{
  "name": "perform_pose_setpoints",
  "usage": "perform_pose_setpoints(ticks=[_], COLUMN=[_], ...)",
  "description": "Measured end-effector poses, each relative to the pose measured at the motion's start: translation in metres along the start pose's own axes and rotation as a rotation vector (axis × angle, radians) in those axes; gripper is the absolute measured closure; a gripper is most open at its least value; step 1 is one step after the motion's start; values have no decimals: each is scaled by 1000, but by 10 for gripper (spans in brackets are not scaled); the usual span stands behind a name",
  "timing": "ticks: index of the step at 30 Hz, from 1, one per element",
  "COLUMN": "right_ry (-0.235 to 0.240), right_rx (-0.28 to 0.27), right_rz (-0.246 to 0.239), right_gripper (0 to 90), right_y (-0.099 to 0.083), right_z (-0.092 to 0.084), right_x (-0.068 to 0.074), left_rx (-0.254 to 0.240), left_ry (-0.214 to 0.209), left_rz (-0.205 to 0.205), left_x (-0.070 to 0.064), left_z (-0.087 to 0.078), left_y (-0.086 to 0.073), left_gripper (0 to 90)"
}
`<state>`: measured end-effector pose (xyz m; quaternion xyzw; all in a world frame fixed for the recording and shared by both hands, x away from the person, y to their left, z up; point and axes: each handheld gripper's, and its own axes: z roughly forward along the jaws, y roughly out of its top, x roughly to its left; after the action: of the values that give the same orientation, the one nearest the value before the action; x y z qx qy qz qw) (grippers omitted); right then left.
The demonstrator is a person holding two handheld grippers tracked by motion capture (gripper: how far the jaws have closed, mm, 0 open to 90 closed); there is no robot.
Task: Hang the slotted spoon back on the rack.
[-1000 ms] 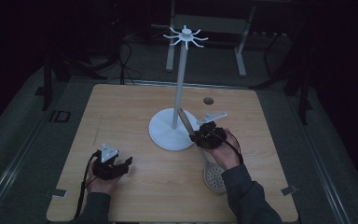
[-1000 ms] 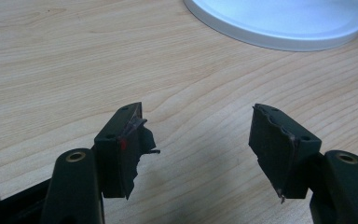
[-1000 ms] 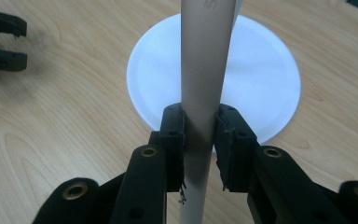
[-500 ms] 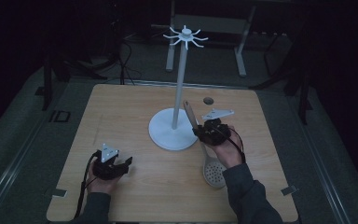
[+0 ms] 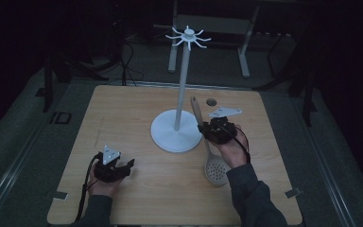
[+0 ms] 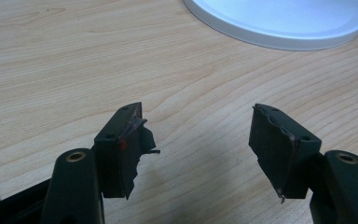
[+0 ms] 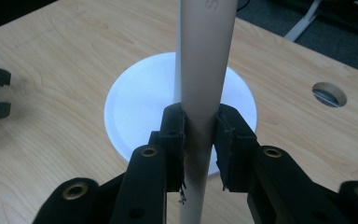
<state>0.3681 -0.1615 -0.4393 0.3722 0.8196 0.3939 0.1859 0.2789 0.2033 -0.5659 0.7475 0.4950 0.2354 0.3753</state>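
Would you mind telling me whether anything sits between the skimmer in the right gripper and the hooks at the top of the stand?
Nothing visible does. The right gripper holds the skimmer by its handle beside the stand; only open air separates it from the hooks.

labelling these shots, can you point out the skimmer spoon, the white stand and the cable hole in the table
skimmer spoon (image 5: 216,169), high view, on its perforated round head
white stand (image 5: 176,136), high view, on its round base
cable hole (image 7: 329,94), right gripper view, on the opening's middle
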Motion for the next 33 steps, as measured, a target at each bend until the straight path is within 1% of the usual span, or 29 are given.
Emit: perform_pose_setpoints(ticks=[11,19,26,27,29,33], right_ry=[-22,-28,-37,-37,-38,-45], right_rx=[-57,-96,-143,-143,-168,-199], right_rz=[17,27,22,22,18,9], right_gripper=[738,739,739,739,739,740], right_y=[5,7,11,11,12,12], right_z=[-7,-10,-14,-14,-15,-17], right_x=[-4,-6,-6,-6,-5,-4], left_rx=[1,-1,-4,-4,-4,-4], left_ry=[1,0,1,1,2,2], left_rz=[0,-3,-5,-5,-4,-4], left_x=[0,0,0,0,0,0], left_z=[0,0,0,0,0,0], left_y=[0,0,0,0,0,0], left_gripper=[358,358,358,358,358,357])
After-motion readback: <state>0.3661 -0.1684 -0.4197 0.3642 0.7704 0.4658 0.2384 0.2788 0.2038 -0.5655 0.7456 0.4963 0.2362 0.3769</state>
